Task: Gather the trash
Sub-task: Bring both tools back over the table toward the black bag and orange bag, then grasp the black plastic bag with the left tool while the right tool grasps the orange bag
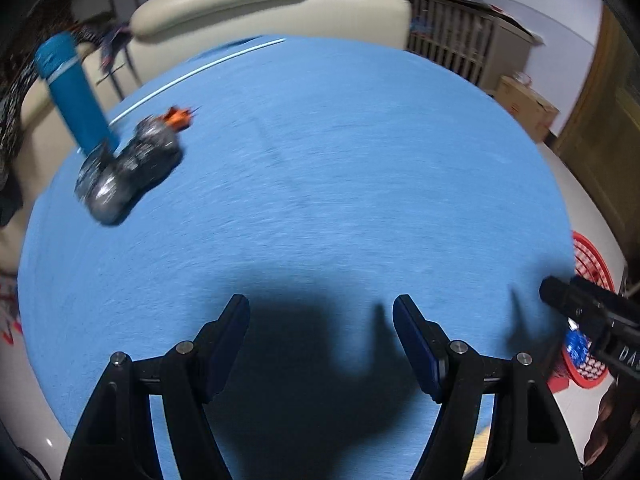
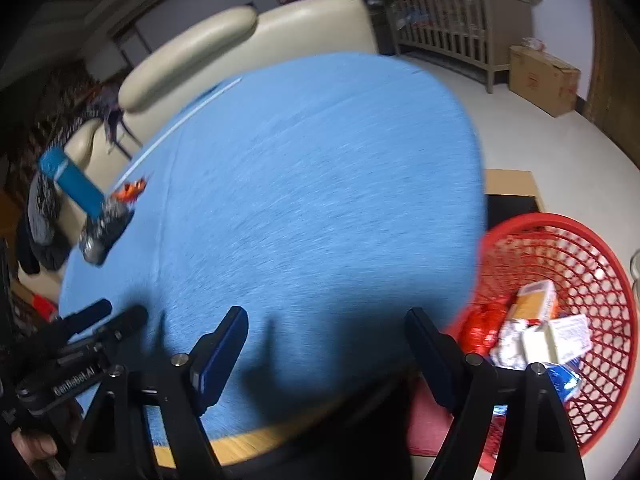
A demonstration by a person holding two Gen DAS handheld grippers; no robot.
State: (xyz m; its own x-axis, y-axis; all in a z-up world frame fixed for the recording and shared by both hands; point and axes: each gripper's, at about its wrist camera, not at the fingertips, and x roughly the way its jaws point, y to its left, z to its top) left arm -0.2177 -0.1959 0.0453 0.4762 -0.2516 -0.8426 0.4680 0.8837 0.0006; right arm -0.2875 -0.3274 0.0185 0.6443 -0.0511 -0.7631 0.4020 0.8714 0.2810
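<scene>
Between pickups: both your tongs, left tongs (image 1: 320, 344) and right tongs (image 2: 326, 354), stand wide and empty over the blue table (image 1: 340, 160). One silver wrapper (image 1: 128, 168) and one blue tube (image 1: 76, 92) remain at the far-left edge; reach there next. One red basket (image 2: 580, 248) sits on the floor to the right, holding several discarded packets.

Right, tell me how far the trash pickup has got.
Done: boxes and wrappers already sit in the red plastic basket beside the table. In hand: nothing; the left tongs and right tongs are both open and empty. Left: the crumpled silvery wrapper on the blue tablecloth.
</scene>
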